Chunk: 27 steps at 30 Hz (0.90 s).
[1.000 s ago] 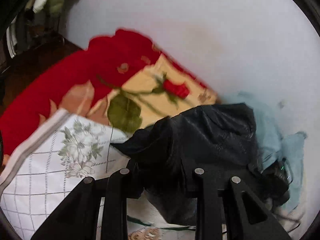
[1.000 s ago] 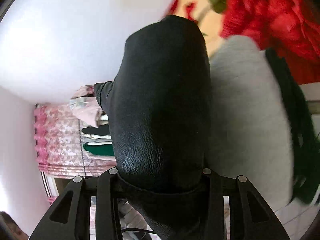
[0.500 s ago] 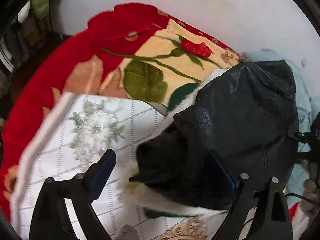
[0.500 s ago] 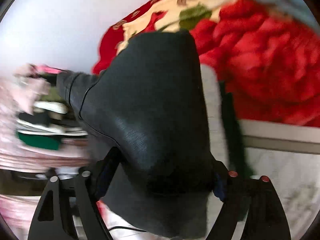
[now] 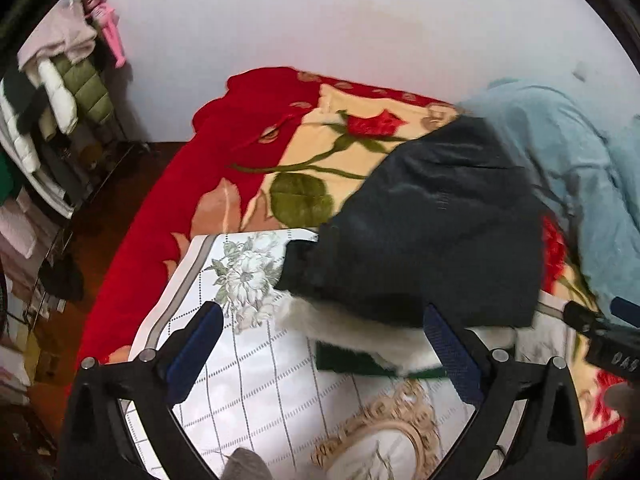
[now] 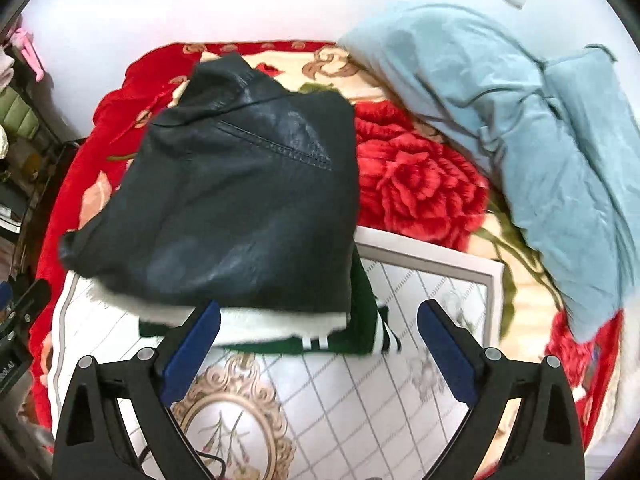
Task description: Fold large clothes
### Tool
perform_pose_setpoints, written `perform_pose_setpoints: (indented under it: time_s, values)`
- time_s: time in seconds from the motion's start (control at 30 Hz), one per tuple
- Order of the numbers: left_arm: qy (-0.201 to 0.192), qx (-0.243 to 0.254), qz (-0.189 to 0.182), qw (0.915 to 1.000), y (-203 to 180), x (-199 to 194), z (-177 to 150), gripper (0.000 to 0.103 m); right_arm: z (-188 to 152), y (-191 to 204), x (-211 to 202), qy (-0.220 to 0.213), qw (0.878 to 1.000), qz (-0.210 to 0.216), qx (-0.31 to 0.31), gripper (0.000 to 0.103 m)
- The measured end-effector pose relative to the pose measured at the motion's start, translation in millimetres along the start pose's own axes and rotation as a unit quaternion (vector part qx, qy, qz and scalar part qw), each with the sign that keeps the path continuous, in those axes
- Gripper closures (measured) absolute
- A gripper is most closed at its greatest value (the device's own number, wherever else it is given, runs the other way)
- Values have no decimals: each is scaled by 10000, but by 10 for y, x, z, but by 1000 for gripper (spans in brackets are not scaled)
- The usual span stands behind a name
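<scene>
Black jacket (image 6: 240,200) lies folded on a green garment (image 6: 320,344) atop the white cloth (image 6: 360,400); left gripper (image 5: 320,344) and right gripper (image 6: 318,340) hang spread, empty. Fold looks finished; next likely the blue garment (image 6: 540,140)

Black leather-look jacket (image 6: 240,200) with white fleecy lining, on a dark green garment (image 6: 360,332) with white stripes. White grid cloth (image 6: 360,400) with grey flowers; red-and-cream rose blanket (image 5: 304,152); pale blue garment (image 6: 540,128), possibly a coat.
</scene>
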State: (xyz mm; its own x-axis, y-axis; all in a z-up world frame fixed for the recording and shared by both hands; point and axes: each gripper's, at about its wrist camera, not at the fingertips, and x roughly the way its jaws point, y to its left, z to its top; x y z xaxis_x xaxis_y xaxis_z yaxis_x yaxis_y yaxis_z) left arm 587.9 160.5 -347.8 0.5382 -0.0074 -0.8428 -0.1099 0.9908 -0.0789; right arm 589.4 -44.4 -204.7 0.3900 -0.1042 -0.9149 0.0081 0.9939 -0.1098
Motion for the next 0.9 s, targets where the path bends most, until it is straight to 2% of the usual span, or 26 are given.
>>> perform_pose_setpoints:
  time_s: [0.27, 0.47, 0.67, 0.77, 0.9]
  values:
    - [-282, 360, -39, 9989, -129, -1089, -141, 1, -656, -152, -1436, -631, 9972, -256, 311, 3]
    - [-560, 499, -142, 9971, -113, -2064, -329, 1, -1137, -270, -2571, -1031, 9928, -402, 466, 3]
    - [-798, 554, -286, 9949, -94, -2855, -525, 1, -1616, -356, -3683, -1458, 9862, -544, 572, 3]
    - [-942, 567, -310, 9935, -101, -3225, -629, 1, -1782, -392, -4057, -1593, 9839, -559, 594, 3]
    - [-1076, 547, -314, 9922, -110, -3520, -730, 1, -1992, -448, -4552, -1829, 9797, -596, 567, 3]
